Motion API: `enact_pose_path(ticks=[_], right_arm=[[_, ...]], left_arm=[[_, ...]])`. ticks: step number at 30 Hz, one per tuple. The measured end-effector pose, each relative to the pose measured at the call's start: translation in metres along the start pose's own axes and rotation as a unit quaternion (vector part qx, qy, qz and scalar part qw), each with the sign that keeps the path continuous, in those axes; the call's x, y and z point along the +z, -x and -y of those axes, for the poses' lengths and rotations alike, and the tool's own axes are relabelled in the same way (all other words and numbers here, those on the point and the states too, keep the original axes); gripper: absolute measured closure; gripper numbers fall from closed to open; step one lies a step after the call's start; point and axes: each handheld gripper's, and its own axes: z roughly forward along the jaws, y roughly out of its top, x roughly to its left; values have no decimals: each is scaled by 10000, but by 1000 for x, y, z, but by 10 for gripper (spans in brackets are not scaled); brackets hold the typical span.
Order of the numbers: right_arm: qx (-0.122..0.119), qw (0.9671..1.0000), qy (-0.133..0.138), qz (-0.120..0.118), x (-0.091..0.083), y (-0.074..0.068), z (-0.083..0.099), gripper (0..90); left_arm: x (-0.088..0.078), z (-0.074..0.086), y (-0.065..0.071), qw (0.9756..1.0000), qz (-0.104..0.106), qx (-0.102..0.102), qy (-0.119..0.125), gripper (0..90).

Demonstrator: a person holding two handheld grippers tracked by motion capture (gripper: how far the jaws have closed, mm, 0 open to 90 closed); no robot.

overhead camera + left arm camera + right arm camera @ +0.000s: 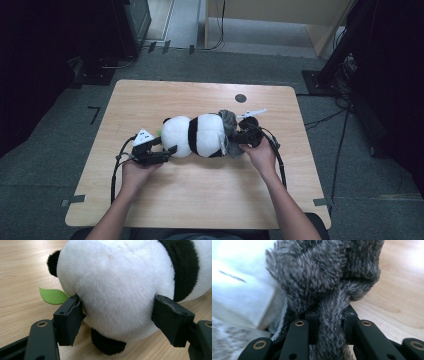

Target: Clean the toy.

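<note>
A black-and-white panda plush (195,135) lies on its side on the wooden table (200,200), head toward the left. My left gripper (167,146) has its jaws on either side of the white head (115,285), and both pads touch the fur. A green felt leaf (52,295) sticks out beside the head. At the panda's other end, my right gripper (239,136) is shut on a strip of grey fuzzy fabric (324,272), which bunches up above the jaws. A white label (237,295) hangs blurred beside it.
A small dark round disc (240,98) sits near the table's far edge. Bare wood lies in front of the plush toward the person. Cables (325,120) and dark equipment stand on the floor around the table.
</note>
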Motion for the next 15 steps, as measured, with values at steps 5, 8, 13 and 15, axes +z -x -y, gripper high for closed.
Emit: enact_pose_path(ticks=[5,8,13,15], right_arm=[[103,9997,-183,-81,10,6,4,743],[137,9997,-197,-98,10,9,3,744],[184,9998,-109,25,-1,16,0,746],[217,9997,-7,76,-8,19,-1,746]], left_arm=[[0,0,0,10000,7,-8,21,261],[0,0,0,10000,0,15,35,260],[0,0,0,10000,-3,33,24,259],[0,0,0,10000,-4,37,25,259]])
